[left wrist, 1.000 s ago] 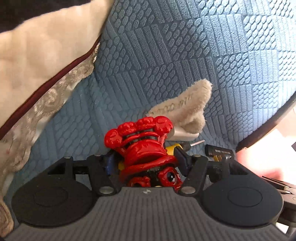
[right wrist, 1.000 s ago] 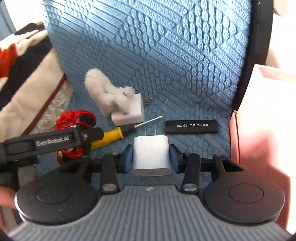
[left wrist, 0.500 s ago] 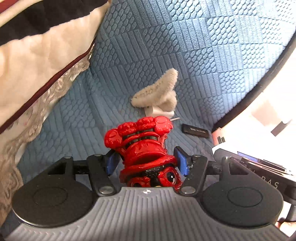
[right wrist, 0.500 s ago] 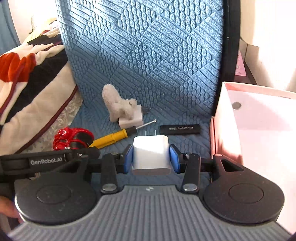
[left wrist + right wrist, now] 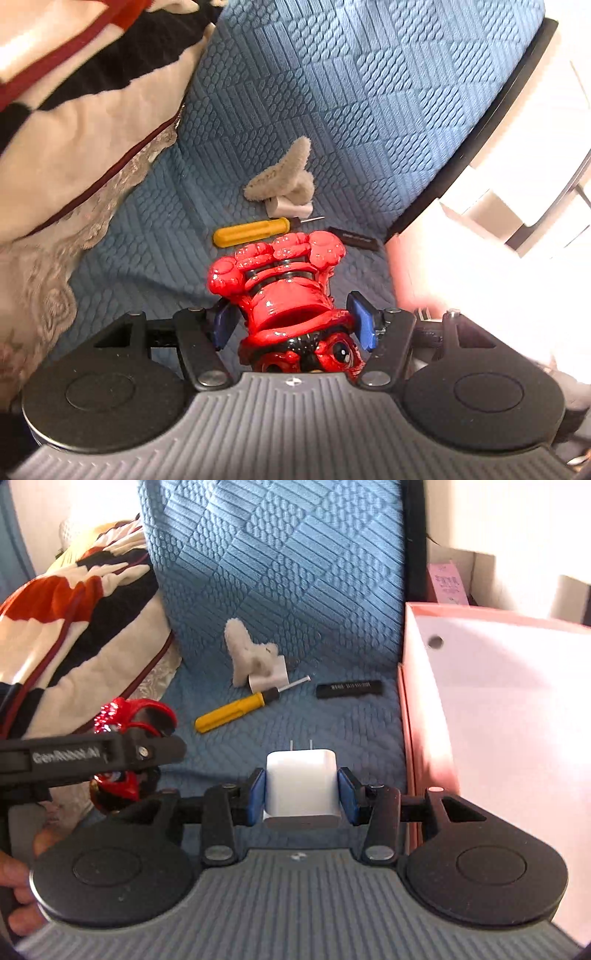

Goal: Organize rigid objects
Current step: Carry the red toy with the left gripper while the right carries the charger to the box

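My left gripper is shut on a glossy red figurine and holds it above the blue seat cushion. In the right wrist view the same red figurine shows at the left, behind the left gripper's black arm. A white plug charger sits clamped between the blue pads of my right gripper, which is shut on it. On the cushion lie a yellow-handled screwdriver, a black stick and a second white charger under a fluffy beige toy.
A pink box with a white inside stands open at the right of the seat. A patterned blanket is piled at the left. A black frame edges the cushion. A hand shows at the lower left.
Both grippers have risen and drawn back from the cushion, each still holding its object. The screwdriver, stick and fluffy toy look smaller and farther away, and more of the pink box shows.
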A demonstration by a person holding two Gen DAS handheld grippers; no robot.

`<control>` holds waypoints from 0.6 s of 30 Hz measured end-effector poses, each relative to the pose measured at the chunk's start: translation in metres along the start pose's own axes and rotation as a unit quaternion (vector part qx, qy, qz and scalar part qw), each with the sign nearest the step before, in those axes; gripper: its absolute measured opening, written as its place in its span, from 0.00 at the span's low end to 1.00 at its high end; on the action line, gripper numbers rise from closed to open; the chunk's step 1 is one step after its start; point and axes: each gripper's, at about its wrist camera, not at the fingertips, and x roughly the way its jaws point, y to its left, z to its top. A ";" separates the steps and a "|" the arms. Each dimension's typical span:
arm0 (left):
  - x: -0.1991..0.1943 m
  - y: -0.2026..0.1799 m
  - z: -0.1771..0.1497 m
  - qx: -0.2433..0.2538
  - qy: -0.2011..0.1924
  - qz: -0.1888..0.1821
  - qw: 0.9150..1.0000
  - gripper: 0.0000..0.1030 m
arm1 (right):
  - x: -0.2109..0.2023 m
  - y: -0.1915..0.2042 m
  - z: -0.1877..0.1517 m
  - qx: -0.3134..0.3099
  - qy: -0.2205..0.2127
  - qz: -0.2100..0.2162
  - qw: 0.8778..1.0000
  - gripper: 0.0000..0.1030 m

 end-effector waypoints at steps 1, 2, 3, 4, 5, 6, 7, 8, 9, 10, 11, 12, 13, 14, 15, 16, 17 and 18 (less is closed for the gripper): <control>-0.006 -0.002 -0.001 0.003 -0.004 0.002 1.000 0.66 | -0.005 -0.001 -0.004 0.002 -0.002 -0.004 1.000 0.44; -0.012 -0.006 -0.001 0.008 -0.007 0.003 1.000 0.66 | -0.009 -0.001 -0.006 0.001 -0.005 -0.008 1.000 0.44; -0.017 -0.008 -0.002 0.012 -0.008 0.001 1.000 0.66 | -0.014 -0.001 -0.010 0.002 -0.007 -0.009 1.000 0.44; -0.022 -0.010 -0.003 0.014 -0.007 -0.004 1.000 0.66 | -0.017 -0.001 -0.012 0.003 -0.009 -0.008 1.000 0.44; -0.025 -0.011 -0.003 0.015 -0.006 -0.008 1.000 0.66 | -0.021 -0.002 -0.015 0.004 -0.009 -0.009 1.000 0.44; -0.028 -0.011 -0.004 0.015 -0.005 -0.013 1.000 0.66 | -0.024 -0.001 -0.018 0.004 -0.010 -0.010 1.000 0.44; -0.031 -0.013 -0.005 0.015 -0.005 -0.017 1.000 0.66 | -0.028 -0.001 -0.020 0.003 -0.010 -0.008 1.000 0.44; -0.034 -0.013 -0.006 0.014 -0.005 -0.018 1.000 0.66 | -0.031 0.000 -0.022 0.002 -0.010 -0.004 1.000 0.44; -0.037 -0.014 -0.008 0.014 -0.005 -0.018 1.000 0.66 | -0.034 0.000 -0.024 0.004 -0.009 -0.004 1.000 0.44; -0.038 -0.015 -0.011 0.012 -0.003 -0.021 1.000 0.66 | -0.037 0.000 -0.025 0.006 -0.006 -0.003 1.000 0.44; -0.039 -0.015 -0.013 0.007 0.001 -0.027 1.000 0.66 | -0.041 0.001 -0.026 0.006 -0.006 -0.001 1.000 0.44; -0.040 -0.016 -0.015 0.002 0.006 -0.032 0.999 0.66 | -0.045 0.002 -0.027 0.005 -0.006 -0.001 1.000 0.44; -0.040 -0.017 -0.018 -0.001 0.010 -0.033 0.999 0.66 | -0.049 0.003 -0.028 0.003 -0.006 -0.003 1.000 0.44; -0.042 -0.019 -0.019 -0.001 0.013 -0.034 0.999 0.66 | -0.052 0.004 -0.029 -0.002 -0.006 -0.006 1.000 0.44; -0.043 -0.022 -0.021 0.002 0.014 -0.034 0.999 0.66 | -0.055 0.005 -0.029 -0.005 -0.008 -0.007 1.000 0.44; -0.045 -0.026 -0.021 0.007 0.016 -0.036 0.999 0.66 | -0.059 0.005 -0.029 -0.007 -0.010 -0.007 1.000 0.44; -0.046 -0.030 -0.022 0.013 0.016 -0.037 0.999 0.66 | -0.062 0.005 -0.029 -0.008 -0.011 -0.008 1.000 0.44; -0.048 -0.034 -0.022 0.020 0.015 -0.038 0.999 0.66 | -0.065 0.005 -0.028 -0.007 -0.013 -0.010 1.000 0.44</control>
